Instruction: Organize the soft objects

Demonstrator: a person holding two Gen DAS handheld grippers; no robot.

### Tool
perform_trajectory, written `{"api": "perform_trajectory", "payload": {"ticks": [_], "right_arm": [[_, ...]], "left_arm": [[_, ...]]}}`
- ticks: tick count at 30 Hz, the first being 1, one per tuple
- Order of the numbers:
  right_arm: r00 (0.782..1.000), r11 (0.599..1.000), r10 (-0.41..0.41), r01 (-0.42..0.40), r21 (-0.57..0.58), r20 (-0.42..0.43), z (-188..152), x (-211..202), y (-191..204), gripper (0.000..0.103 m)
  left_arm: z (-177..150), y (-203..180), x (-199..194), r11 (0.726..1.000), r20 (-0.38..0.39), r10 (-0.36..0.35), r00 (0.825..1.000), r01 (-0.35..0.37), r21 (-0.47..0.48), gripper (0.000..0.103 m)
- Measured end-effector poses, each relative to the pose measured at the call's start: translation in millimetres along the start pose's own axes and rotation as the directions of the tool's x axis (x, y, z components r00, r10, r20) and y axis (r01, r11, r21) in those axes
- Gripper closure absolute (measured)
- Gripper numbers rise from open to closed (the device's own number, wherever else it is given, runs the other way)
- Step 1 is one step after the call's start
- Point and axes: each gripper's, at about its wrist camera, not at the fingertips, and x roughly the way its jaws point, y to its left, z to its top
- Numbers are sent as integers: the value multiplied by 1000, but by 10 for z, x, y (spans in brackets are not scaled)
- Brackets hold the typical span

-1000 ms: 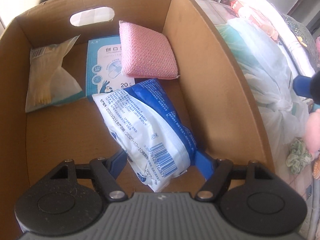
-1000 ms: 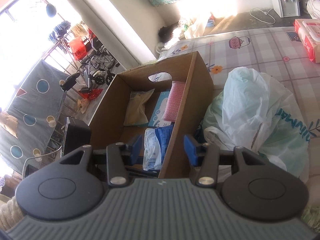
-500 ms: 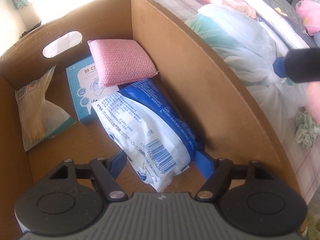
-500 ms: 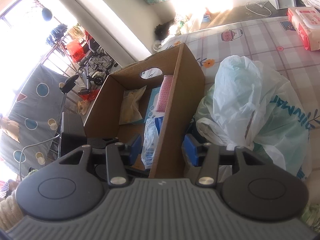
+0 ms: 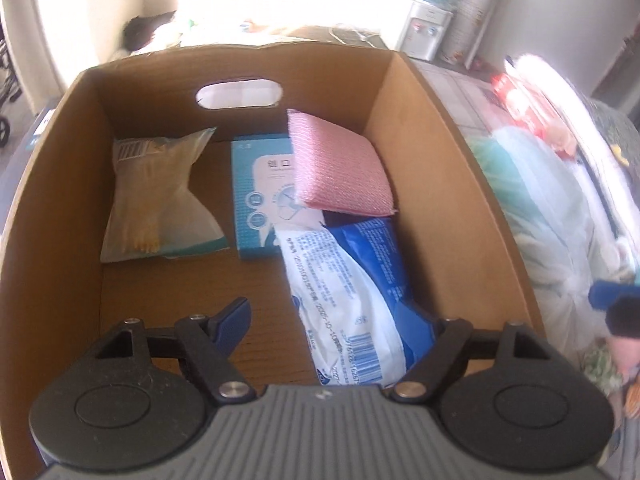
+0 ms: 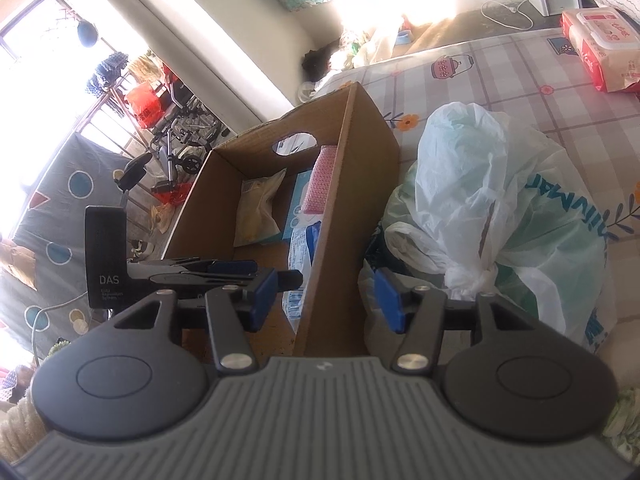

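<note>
A cardboard box [image 5: 448,208] holds a blue-and-white soft pack [image 5: 352,292], a pink sponge pad [image 5: 336,168], a teal flat box [image 5: 260,196] and a yellowish bag [image 5: 156,196]. My left gripper [image 5: 340,328] is open over the box's near end; the blue-and-white pack lies free between its fingers, against the right one. My right gripper [image 6: 326,300] is open and empty, straddling the box's right wall [image 6: 340,220]. The left gripper also shows in the right wrist view [image 6: 224,270].
A tied pale green plastic bag [image 6: 500,208] lies right of the box on a checked bed sheet [image 6: 520,68]. Red-and-white packs [image 6: 600,44] sit at the far right. A wheelchair [image 6: 180,136] and clutter stand beyond the box at the left.
My left gripper opened wider, let go of the blue-and-white pack and swung to face the box's far wall. The pack now lies along the right wall. My right gripper barely moved.
</note>
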Motion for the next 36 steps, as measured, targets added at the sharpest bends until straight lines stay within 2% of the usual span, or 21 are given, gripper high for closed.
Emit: {"api": "perform_trajectory", "payload": {"ticks": [4,5,7,9,12,15,17,18,19,24,28,30,33,36], "right_arm": [[1000,1000,16,-16,26,-6,-58,39,-26,49],[1000,999,20,-20,31,-8,-72,43,-34,49],[1000,999,23,-23,40,-9,-92,33,-54,49],[1000,999,21,-21,45,-7,-107,4,-83,49],[1000,999,13,-13,52,0,-120,-43,-137,49],[1000,998,7,-8,64,7,-140,-80,-202,49],[1000,997,4,-5,75,8,-161,-94,-227,49],[1000,997,2,-2,79,7,-177,-100,-236,49],[1000,997,-2,2,81,6,-193,-104,-240,49],[999,998,-22,20,58,37,-298,-200,-232,44],[995,998,-49,46,40,83,-381,-345,-237,34],[992,998,-62,58,32,112,-432,-436,-250,31],[983,996,-89,85,32,160,-517,-586,-302,26],[973,993,-114,106,46,199,-616,-738,-384,23]], "left_arm": [[76,159,210,986,-68,-11,998,0,-164,45],[81,188,278,980,-80,-31,996,15,-197,46],[94,187,358,971,-92,-73,993,49,-235,56],[110,148,378,966,-85,-101,991,77,-246,60],[118,93,371,972,-77,-99,992,80,-222,58],[101,131,368,961,-72,-136,988,114,-251,46],[89,135,329,958,-68,-132,989,109,-264,40],[86,132,293,960,-61,-122,991,102,-260,32],[82,120,241,964,-51,-106,993,90,-251,24],[35,-16,-194,990,40,14,999,-9,-137,14],[-73,-225,-635,998,136,56,989,-56,-6,12],[-152,-397,-825,993,193,82,978,-96,65,11],[-289,-662,-1020,981,249,74,966,-115,158,9],[-426,-929,-1096,969,260,-2,966,-62,238,9]]}}
